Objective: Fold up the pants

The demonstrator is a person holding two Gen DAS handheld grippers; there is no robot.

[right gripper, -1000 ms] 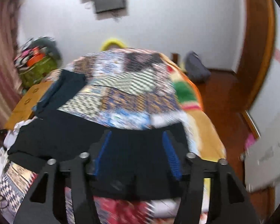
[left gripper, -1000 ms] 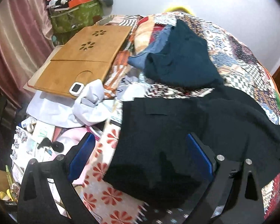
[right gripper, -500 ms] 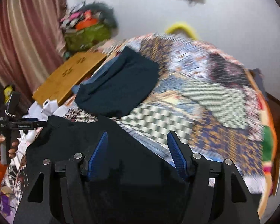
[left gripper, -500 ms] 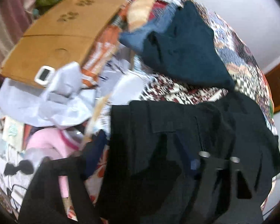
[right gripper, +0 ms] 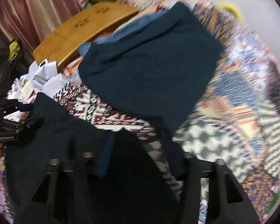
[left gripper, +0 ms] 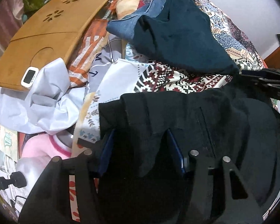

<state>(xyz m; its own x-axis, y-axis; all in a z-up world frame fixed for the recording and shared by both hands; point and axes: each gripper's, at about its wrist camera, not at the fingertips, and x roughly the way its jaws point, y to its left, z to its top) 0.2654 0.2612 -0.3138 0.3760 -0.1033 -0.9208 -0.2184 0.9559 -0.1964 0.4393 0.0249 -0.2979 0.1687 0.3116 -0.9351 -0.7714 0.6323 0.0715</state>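
Note:
Black pants (left gripper: 205,123) lie rumpled on the patterned bedspread; they also show in the right wrist view (right gripper: 69,136). My left gripper (left gripper: 140,140) is open, its blue pads either side of a fold at the waistband edge of the pants. My right gripper (right gripper: 140,145) is open low over the far edge of the pants, blurred by motion. The right gripper shows at the right edge of the left wrist view (left gripper: 268,82). The left gripper shows at the left of the right wrist view (right gripper: 11,119).
A folded dark teal garment (left gripper: 179,31) lies on blue jeans (left gripper: 136,22) further up the bed. A wooden lap tray (left gripper: 44,35) with a small white device (left gripper: 29,76), crumpled white cloth (left gripper: 44,100) and clutter lie at the left.
Both grippers have dropped down and forward onto the black pants. The right gripper swung left toward the teal garment. The left gripper's pads now straddle a fold of the pants.

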